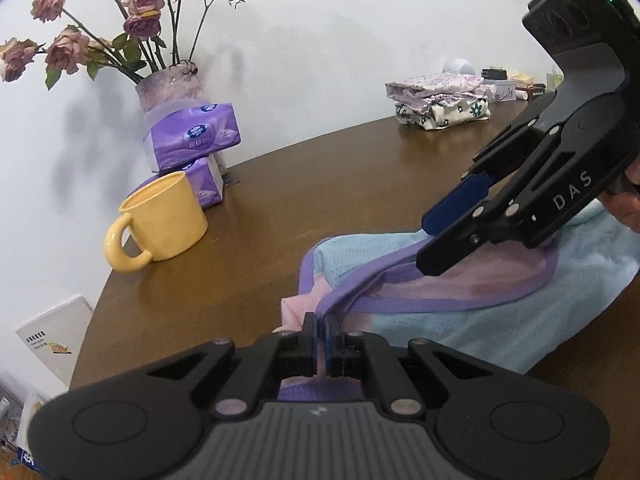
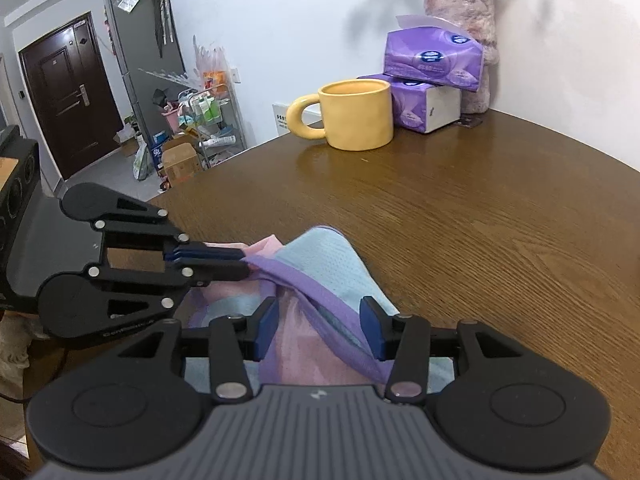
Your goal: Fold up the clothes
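We have two folded garments (image 1: 438,100) stacked far beyond the yellow mug (image 1: 160,226). The pastel top (image 1: 460,304) lies unfolded nearer us; our left gripper (image 1: 320,326) pinches its purple trim, our right gripper (image 2: 320,330) gapes around it.

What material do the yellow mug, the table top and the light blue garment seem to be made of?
Yellow mug: probably glazed ceramic; thick wall, smooth soft sheen.
Table top: looks like wood or wood veneer, with brown grain lines and glossy reflections like varnish.
Light blue garment: seems a thin synthetic mesh knit; small regular holes, matte, soft folds, purple trim.
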A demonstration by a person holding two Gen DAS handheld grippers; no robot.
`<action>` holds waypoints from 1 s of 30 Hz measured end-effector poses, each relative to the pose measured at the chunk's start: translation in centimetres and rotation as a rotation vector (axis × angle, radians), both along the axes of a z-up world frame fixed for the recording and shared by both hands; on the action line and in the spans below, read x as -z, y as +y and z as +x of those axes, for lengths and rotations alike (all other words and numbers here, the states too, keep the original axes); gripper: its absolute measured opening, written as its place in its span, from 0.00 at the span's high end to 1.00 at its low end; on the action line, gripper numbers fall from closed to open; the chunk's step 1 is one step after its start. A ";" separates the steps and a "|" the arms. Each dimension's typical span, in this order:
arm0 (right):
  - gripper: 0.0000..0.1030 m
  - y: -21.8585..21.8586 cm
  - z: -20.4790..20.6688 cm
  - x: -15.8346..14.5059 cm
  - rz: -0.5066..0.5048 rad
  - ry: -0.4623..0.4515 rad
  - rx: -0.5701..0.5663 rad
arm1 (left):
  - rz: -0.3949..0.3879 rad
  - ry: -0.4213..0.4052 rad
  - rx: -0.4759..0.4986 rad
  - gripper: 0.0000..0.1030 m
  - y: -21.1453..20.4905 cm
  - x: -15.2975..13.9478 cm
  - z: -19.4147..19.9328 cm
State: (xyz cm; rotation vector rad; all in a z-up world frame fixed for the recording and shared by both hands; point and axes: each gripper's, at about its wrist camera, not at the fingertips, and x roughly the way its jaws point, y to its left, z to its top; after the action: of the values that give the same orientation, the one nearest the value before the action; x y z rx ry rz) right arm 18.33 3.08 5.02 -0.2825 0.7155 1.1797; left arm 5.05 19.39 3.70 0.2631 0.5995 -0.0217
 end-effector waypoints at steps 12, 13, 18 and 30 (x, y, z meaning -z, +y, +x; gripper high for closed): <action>0.55 -1.8 0.8 0.5 0.037 0.035 0.040 | 0.034 0.042 0.017 0.70 -0.5 -0.7 4.1; 0.54 -1.8 0.9 0.4 0.041 0.036 0.041 | 0.038 0.048 0.018 0.70 -0.5 -0.7 4.2; 0.53 -2.2 0.9 0.4 0.052 0.039 0.045 | -0.016 0.066 0.002 0.69 0.1 -1.4 4.5; 0.54 -3.5 0.9 0.9 0.017 -0.004 0.149 | 0.033 0.102 -0.052 0.75 -0.9 -1.0 5.9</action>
State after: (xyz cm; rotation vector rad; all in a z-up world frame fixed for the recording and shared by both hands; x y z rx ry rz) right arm 19.20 -0.40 4.12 -0.2133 0.7102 1.0431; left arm 10.94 18.52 4.66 0.2798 0.7088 0.0248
